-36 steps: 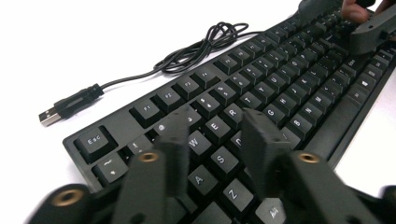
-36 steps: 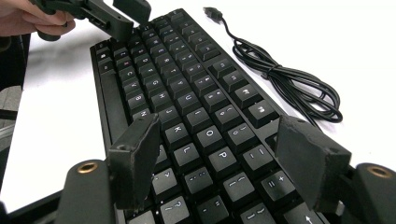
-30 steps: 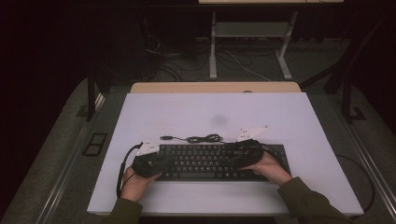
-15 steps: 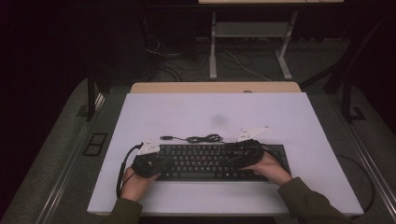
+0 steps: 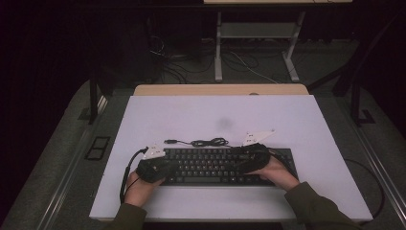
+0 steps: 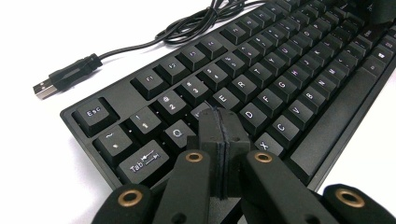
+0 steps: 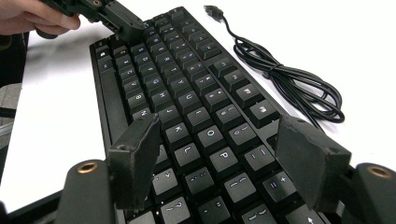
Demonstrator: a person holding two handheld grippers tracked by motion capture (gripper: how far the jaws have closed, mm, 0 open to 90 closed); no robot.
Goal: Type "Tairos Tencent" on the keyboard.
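Fingers first: left gripper pinched fully together, nothing between, tips down on the keys around W and S at the left end of the keyboard. Right gripper spread wide, one finger over the J/K area and the other finger past the row by the equals key, with the P and O keys sitting in the gap. Can't tell if either of those tips actually touches a key.

Going big to small. White desk seen whole from the high view, with the keyboard lying flat near the front edge and both hands resting on its two ends: left gripper on the left end, right gripper on the right part. Way too small from up there to read the finger gap though.

Gripper views fill that in, plus the key legends: Esc, Tab, QWERTY row up close in the left gripper view. Right gripper view also catches the left gripper far off at the opposite end, in a hand.

Smallest: coiled black cable on the desk just behind the keyboard, and its loose USB plug lying near the Esc corner, plugged into nothing.
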